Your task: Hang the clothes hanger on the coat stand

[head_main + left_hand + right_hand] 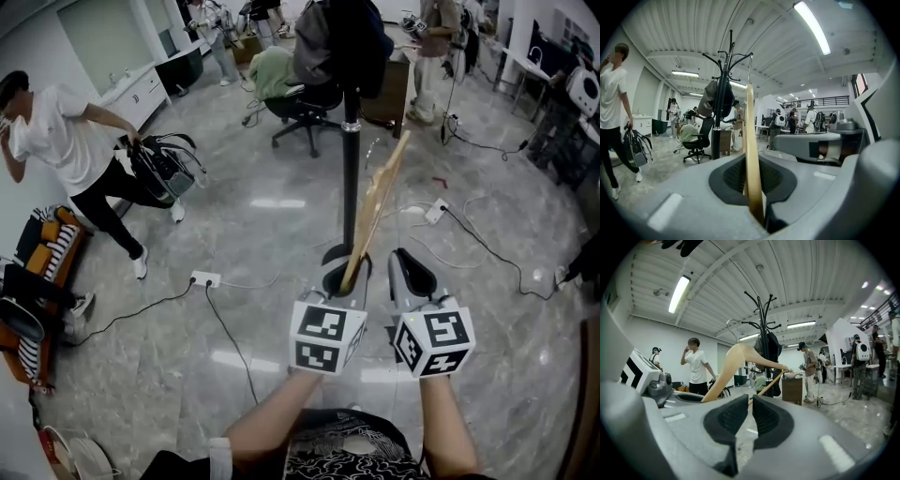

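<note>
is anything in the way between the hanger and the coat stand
Nothing visible stands in the gap. The left gripper holds the hanger upright in front of the coat stand. A dark bag hangs on the stand's pole, but its top looks free.

The glossy grey stone-tile floor bears the coat stand, whose round base sits just beyond the left gripper's fingertips. A white power strip lies left of those fingers, with a black cable trailing back from it. Another white power strip lies beyond the right gripper's fingers among loose cords. A black office chair stands far past both.
</note>
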The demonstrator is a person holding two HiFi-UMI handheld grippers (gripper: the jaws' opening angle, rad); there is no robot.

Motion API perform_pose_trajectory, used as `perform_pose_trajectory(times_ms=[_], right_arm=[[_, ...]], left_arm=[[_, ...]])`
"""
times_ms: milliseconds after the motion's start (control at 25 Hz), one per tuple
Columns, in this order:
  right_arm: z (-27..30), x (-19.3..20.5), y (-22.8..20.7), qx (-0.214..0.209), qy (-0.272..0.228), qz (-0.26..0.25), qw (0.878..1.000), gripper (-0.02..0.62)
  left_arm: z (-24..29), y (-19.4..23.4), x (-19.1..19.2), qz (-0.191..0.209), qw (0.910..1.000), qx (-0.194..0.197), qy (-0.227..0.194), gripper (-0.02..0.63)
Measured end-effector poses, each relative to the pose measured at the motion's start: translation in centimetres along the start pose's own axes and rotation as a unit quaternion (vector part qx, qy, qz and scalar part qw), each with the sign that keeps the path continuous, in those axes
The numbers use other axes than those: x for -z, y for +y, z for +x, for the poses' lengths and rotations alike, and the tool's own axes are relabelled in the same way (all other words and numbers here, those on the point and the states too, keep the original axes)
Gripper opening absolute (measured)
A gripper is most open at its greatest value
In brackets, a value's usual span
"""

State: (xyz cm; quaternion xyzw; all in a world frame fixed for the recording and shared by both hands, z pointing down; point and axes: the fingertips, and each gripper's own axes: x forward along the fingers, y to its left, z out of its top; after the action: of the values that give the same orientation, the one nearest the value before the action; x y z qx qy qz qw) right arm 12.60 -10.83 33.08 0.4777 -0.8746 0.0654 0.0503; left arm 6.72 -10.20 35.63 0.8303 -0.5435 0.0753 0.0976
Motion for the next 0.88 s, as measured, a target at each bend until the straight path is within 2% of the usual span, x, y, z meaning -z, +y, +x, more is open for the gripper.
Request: perform_pose_trajectory(times_ms=[360,880], right_arm=[[6.0,-1.0,0.8,0.033,0.010,-0.002,0.999,0.029],[11.4,-1.7,1.1,0.108,0.013,0.002,0.994,0.029]], left_arm=[[3.2,5.7,-0.8,-0.006,0.9994,0.034,0.008,0.021],[6.9,10.2,0.0,0.008,0.9920,0.121,0.034,0.020]])
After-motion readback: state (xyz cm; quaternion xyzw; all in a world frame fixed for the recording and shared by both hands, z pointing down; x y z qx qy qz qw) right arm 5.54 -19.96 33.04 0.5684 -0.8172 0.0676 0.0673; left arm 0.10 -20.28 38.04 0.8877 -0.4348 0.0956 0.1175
